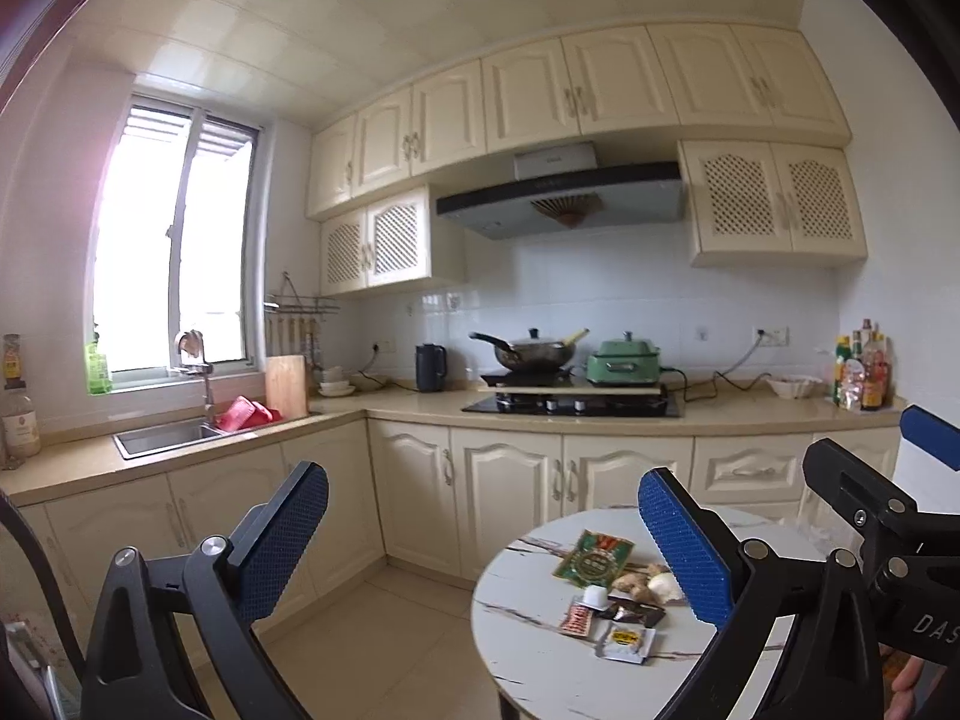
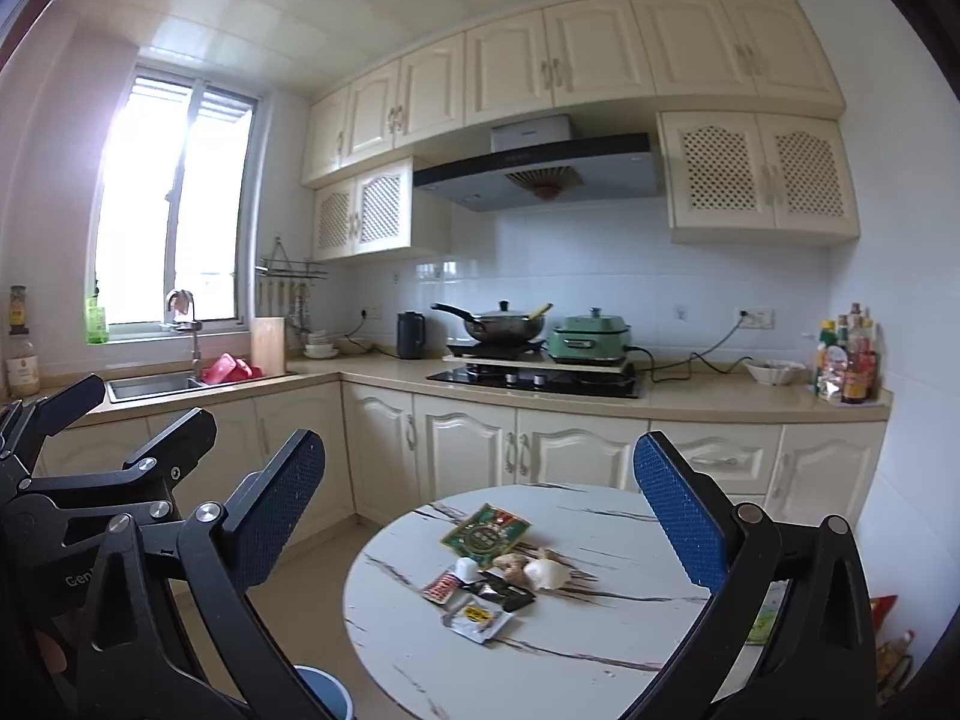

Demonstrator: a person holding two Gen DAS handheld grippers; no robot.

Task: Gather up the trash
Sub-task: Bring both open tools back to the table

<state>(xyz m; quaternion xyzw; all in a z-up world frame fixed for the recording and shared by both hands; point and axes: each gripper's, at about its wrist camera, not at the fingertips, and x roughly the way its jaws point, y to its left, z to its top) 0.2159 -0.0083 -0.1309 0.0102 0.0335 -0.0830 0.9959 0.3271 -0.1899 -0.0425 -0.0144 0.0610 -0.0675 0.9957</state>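
A round white marble-look table (image 2: 600, 648) (image 1: 540, 678) bears a small heap of trash: a green packet (image 2: 486, 534) (image 1: 593, 558), a red sachet (image 2: 441, 588) (image 1: 577, 619), a black wrapper (image 2: 507, 591), a silver-yellow sachet (image 2: 480, 617) (image 1: 627, 641), a small white cup (image 2: 465, 570), ginger (image 2: 510, 564) and garlic (image 2: 546, 573). My left gripper (image 1: 480, 540) is open and empty, held above and short of the table. My right gripper (image 2: 480, 516) is open and empty, above the heap. Each gripper shows at the edge of the other's view.
Cream kitchen cabinets (image 2: 480, 450) run behind the table, with a sink (image 2: 150, 387), a hob with a wok (image 2: 501, 324) and a green cooker (image 2: 591, 336). Bottles (image 2: 846, 360) stand at the counter's right end. A blue bin rim (image 2: 324, 690) shows below the table's left edge.
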